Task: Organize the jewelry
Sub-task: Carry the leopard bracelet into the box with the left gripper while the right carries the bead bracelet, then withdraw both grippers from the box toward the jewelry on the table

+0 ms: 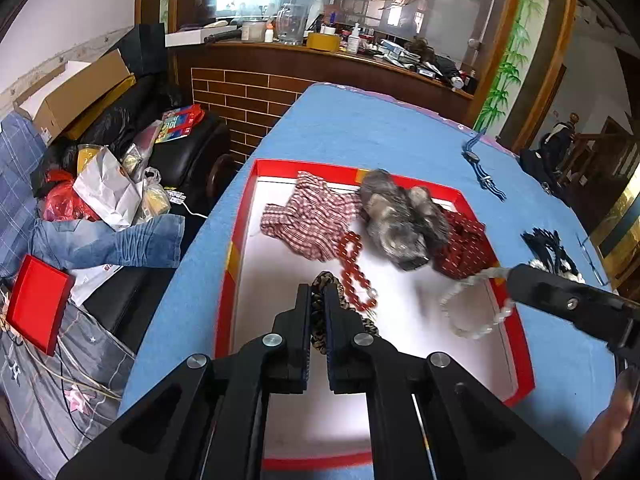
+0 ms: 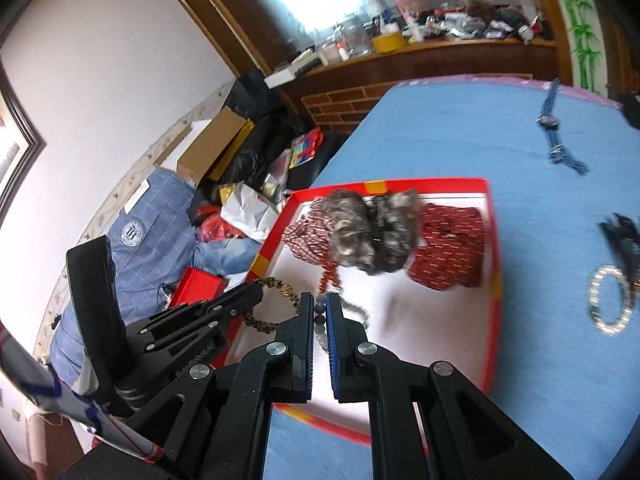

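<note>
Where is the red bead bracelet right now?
In the left wrist view, the red bead bracelet lies inside the red-rimmed white tray, just below the red-and-white checked cloth and right of the leopard-print braided band gripped by the left gripper.

Off the table's left edge we see a black sofa [image 1: 188, 152] heaped with clutter: a cardboard box [image 1: 80, 92], a crumpled white paper bag [image 1: 108, 192], folded jeans [image 1: 108, 240] and a small red box [image 1: 36, 308]. Behind the table stands a brick-faced wooden counter [image 1: 248, 84], carrying a glass jar [image 1: 292, 24] and a yellow tape roll [image 1: 323, 42].
</note>
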A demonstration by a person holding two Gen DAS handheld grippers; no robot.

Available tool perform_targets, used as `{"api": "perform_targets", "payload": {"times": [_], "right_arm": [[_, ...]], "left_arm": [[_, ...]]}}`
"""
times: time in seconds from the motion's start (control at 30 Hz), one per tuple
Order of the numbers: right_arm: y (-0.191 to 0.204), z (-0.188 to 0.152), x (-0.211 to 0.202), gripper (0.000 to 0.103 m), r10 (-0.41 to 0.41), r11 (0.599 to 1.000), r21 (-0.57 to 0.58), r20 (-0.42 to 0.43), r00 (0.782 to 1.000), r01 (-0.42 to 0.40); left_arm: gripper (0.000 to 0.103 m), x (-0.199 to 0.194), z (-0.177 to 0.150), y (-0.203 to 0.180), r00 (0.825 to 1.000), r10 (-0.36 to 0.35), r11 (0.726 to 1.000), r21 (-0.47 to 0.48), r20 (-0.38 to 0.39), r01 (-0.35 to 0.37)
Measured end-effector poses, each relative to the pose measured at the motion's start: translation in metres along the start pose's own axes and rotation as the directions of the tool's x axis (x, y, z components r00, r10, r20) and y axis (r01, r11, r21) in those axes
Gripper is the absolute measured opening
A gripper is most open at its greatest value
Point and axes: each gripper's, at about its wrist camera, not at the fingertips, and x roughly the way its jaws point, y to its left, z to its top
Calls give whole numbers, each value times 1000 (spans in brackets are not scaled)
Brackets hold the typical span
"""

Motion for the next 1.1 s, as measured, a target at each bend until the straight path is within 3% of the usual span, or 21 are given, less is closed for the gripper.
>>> {"api": "perform_targets", "payload": {"times": [0.37,0.67,0.97,1.03,1.1], "right_arm": [[-11,9,55,8,-56,998,15,-69,996,57],[-31,4,63,8,-123,991,38,-109,986,128],[-39,2,65,8,-136,988,51,-123,983,143],[-40,2,65,12,-131,989,56,-131,983,139],[-42,2,62,23,-128,988,68,-126,984,138]], "left_arm": [[6,35,7,12,998,38,999,-18,-52,-39],[6,45,6,11,996,56,998,-17,-74,-57],[8,47,6,14,995,69,997,-18,-79,-70],[8,47,6,12,995,69,998,-10,-77,-70],[8,45,7,10,995,71,997,-5,-75,-71]]}}
